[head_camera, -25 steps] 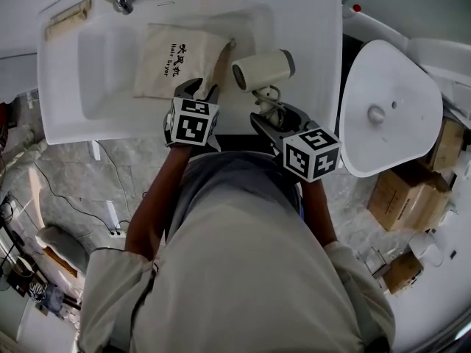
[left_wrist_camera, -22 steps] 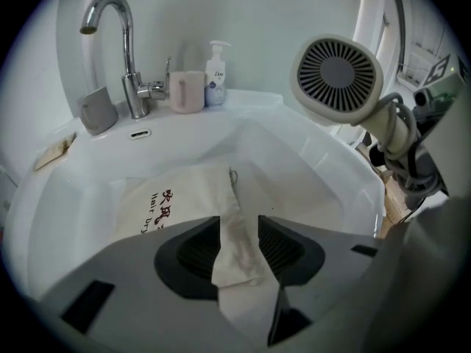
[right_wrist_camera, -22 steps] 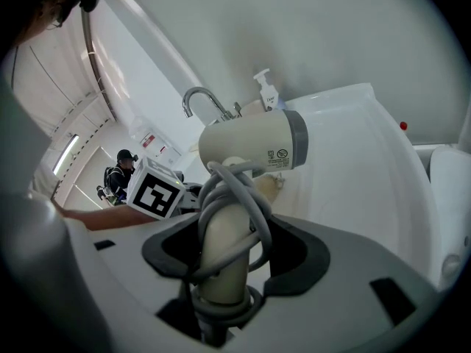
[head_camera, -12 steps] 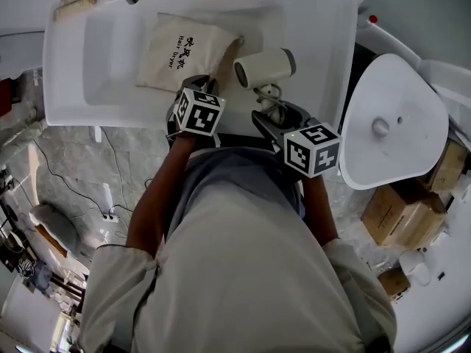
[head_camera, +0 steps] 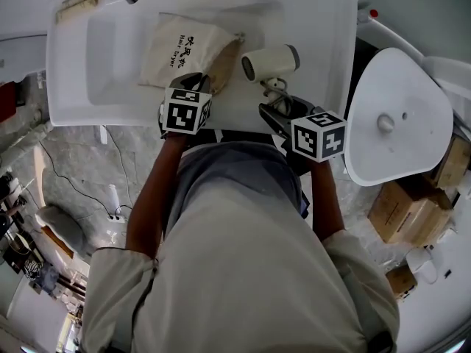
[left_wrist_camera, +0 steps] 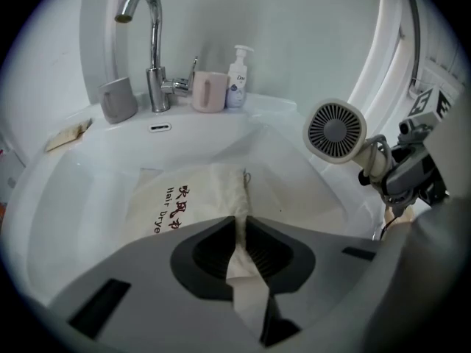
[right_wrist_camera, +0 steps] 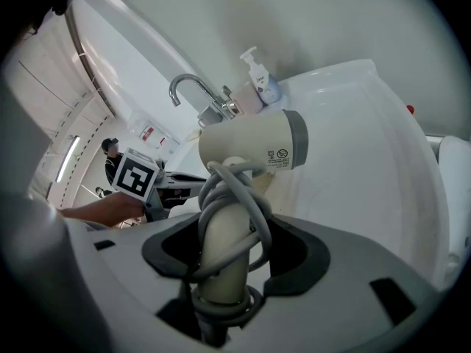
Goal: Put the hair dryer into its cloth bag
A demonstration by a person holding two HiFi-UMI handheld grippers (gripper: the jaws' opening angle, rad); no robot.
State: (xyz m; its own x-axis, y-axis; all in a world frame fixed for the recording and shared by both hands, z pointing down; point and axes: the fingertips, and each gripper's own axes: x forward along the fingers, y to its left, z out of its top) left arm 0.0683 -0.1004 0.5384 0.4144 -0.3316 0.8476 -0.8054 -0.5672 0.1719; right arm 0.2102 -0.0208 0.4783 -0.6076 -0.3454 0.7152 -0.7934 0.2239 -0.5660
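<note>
- Down in the white sink basin: cloth bag lying flat, print side up, near edge bunched into a raised ridge.
- Left gripper parked right at that near edge. Jaws just been closing and now narrow, pinching a fold of the bag's fabric between the pads (super obvious in the left gripper view, with cloth running straight up through the gap at).
- Right gripper clamped tight on the handle of the hair dryer, with the grey cord coiled round the handle and caught in the same grip.
- Hair dryer sitting outside the bag, held over the right side of the basin, just beside the bag's lifted edge. Barrel roughly level, round grilled end pointing toward the bag and the left gripper, grey-banded end pointing away.
- Can't tell whether touching the basin or hanging clear of it.
- Along the back ledge, lined up by the chrome faucet: grey cup, pink cup, white pump bottle.
- Far left on the ledge, a small tan packet, well apart from everything else.
- Off to the right on the floor, some cardboard boxes.
</note>
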